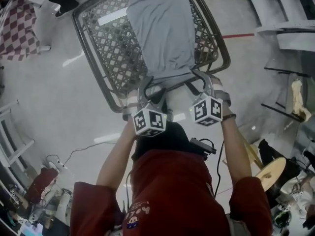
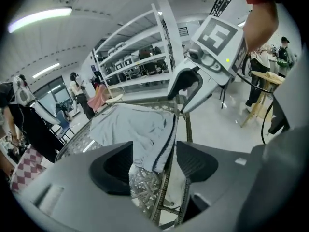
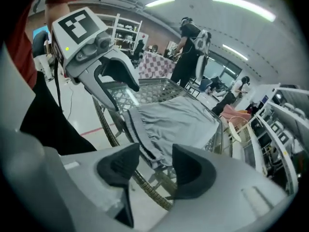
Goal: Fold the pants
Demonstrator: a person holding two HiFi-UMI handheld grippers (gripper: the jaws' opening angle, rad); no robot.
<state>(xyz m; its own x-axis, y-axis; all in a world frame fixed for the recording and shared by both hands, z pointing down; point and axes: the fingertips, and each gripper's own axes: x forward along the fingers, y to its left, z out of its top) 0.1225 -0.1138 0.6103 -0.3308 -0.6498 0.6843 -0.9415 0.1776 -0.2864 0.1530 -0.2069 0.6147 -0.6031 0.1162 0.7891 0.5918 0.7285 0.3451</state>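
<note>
Grey pants (image 1: pixel 162 28) lie lengthwise on a lattice-topped table with a wicker rim (image 1: pixel 98 68); their near end hangs over the table's near edge. My left gripper (image 1: pixel 150 90) and right gripper (image 1: pixel 201 82) sit side by side at that end, one at each corner. In the left gripper view the dark-trimmed pants corner (image 2: pixel 145 139) droops in front of the jaws of the left gripper (image 2: pixel 154 166), which stand wide apart without pressing on it. In the right gripper view the other corner (image 3: pixel 154 144) lies beyond the equally wide jaws of the right gripper (image 3: pixel 157 166).
A checkered cloth (image 1: pixel 19 23) lies at the far left. White shelving (image 2: pixel 135 57) stands behind the table, and people (image 3: pixel 188 47) are standing beyond it. A round wooden stool (image 1: pixel 270 173) and clutter are at my right, a white frame (image 1: pixel 10 141) and cables at my left.
</note>
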